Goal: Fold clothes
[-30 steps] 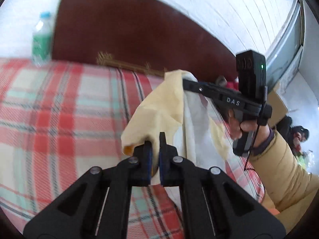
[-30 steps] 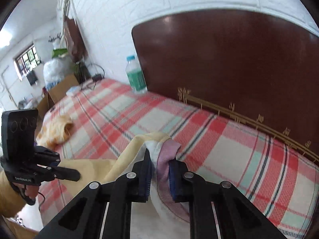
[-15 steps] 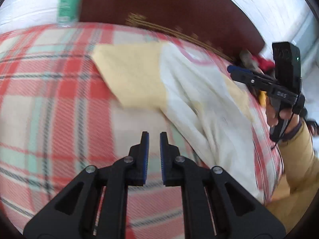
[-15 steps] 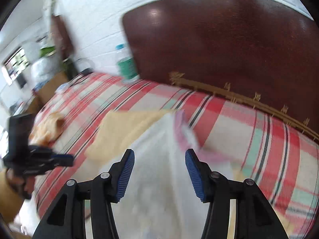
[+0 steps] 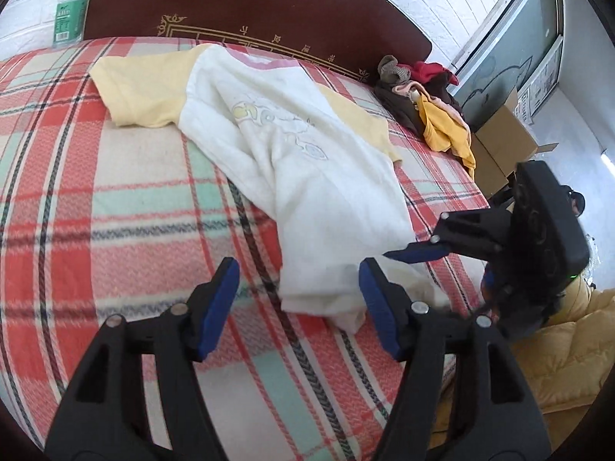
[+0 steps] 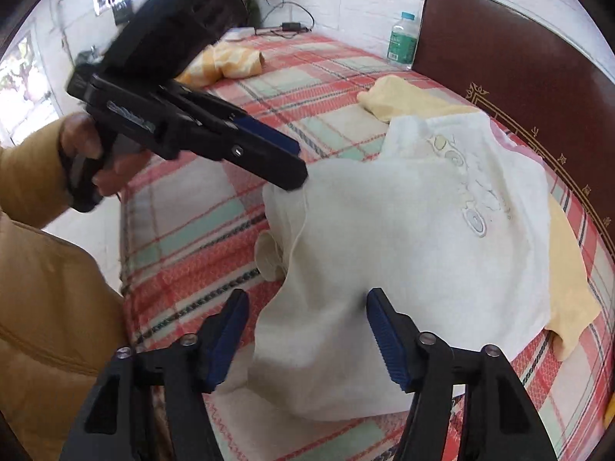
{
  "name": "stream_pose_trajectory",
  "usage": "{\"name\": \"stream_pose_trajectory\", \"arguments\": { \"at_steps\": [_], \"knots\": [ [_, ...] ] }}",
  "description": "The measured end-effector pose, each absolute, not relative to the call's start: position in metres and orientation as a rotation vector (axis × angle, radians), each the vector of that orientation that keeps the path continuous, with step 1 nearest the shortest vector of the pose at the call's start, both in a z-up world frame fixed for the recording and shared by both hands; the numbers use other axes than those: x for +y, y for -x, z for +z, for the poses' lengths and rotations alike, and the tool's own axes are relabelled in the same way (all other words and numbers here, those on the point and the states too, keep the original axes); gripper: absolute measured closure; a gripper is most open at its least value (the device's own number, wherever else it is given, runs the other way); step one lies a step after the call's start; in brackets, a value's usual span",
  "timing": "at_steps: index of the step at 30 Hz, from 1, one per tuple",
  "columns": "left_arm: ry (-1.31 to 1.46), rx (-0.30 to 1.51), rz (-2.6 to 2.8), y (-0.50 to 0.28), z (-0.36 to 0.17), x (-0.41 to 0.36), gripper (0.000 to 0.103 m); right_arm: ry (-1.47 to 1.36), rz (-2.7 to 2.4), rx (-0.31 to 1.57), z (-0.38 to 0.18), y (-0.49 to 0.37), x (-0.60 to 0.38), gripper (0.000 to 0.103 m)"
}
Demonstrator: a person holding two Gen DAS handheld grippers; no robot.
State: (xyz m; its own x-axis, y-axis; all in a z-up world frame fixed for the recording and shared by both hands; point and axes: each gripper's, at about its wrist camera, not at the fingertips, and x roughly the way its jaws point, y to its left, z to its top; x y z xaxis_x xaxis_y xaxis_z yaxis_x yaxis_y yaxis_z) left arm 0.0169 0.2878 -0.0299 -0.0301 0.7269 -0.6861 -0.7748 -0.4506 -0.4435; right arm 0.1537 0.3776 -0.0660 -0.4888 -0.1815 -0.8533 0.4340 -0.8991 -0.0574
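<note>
Left claw [image 5: 298, 299] spread wide, empty, poised over the near hem of the white and yellow shirt [image 5: 292, 153]; jaws just opened further, with the hem's corner lying loosely between them but unpressed. Right claw [image 6: 305, 340] also parted and holding nothing, hovering over the shirt's lower body, jaws just narrowed a little yet clear of the cloth. Seen from the right wrist view, left claw tip sits at the shirt's far edge.

Shirt spread print-up on the plaid bed [image 5: 96, 199], collar toward the dark headboard [image 5: 250, 4], one yellow sleeve thrown out flat, lower half bunched and rumpled. Probably laid out this way to give a flat start for folding; claws opened likely to regrip at the hem and pull out the creases.

Cardboard box [image 5: 499, 146] open beyond the bed's far corner, contents not visible. Heap of dark, red and yellow clothes [image 5: 423, 107] waiting by the headboard, loose rather than in any container. Plastic bottle [image 5: 69, 7] upright beside the headboard, liquid level unclear. Another yellow garment [image 6: 226, 63] crumpled far across the bed.
</note>
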Motion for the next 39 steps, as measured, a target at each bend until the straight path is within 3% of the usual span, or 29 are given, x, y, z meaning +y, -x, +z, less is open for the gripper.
{"name": "stream_pose_trajectory", "arguments": {
  "at_steps": [1,2,4,11,16,23,24,25,27,34,39],
  "knots": [
    [1.097,0.066,1.718,-0.022,-0.03,0.285,0.037,-1.364,-2.421,0.393,-0.07,-0.152,0.38,0.079],
    [1.095,0.069,1.719,-0.027,-0.031,0.283,0.037,-1.389,-2.435,0.39,-0.072,-0.152,0.384,0.09],
    [1.093,0.091,1.719,-0.036,-0.033,0.282,0.036,-1.378,-2.48,0.228,-0.06,-0.154,0.406,0.094],
    [0.99,0.308,1.66,-0.076,-0.031,0.322,0.036,-1.263,-2.626,-0.239,0.004,-0.183,0.493,0.094],
    [1.021,0.411,1.718,-0.08,-0.045,0.345,0.036,-1.284,-2.684,-0.264,0.008,-0.191,0.508,0.094],
    [0.977,0.493,1.711,-0.088,-0.046,0.351,0.036,-1.197,-2.716,-0.436,0.002,-0.202,0.526,0.092],
    [0.982,0.482,1.709,-0.086,-0.046,0.351,0.041,-1.181,-2.716,-0.459,0.002,-0.203,0.526,0.092],
    [0.995,0.467,1.713,-0.082,-0.046,0.35,0.062,-1.168,-2.716,-0.482,0.001,-0.204,0.527,0.092],
    [1.019,0.438,1.722,-0.075,-0.047,0.348,0.089,-1.143,-2.716,-0.527,-0.001,-0.205,0.53,0.091],
    [0.981,0.178,1.912,-0.034,-0.003,0.303,0.094,-1.143,-2.704,-0.58,-0.01,-0.212,0.536,0.091],
    [0.87,0.005,2.082,0.001,0.056,0.241,0.094,-1.172,-2.67,-0.424,-0.006,-0.216,0.517,0.09]
  ]
}}
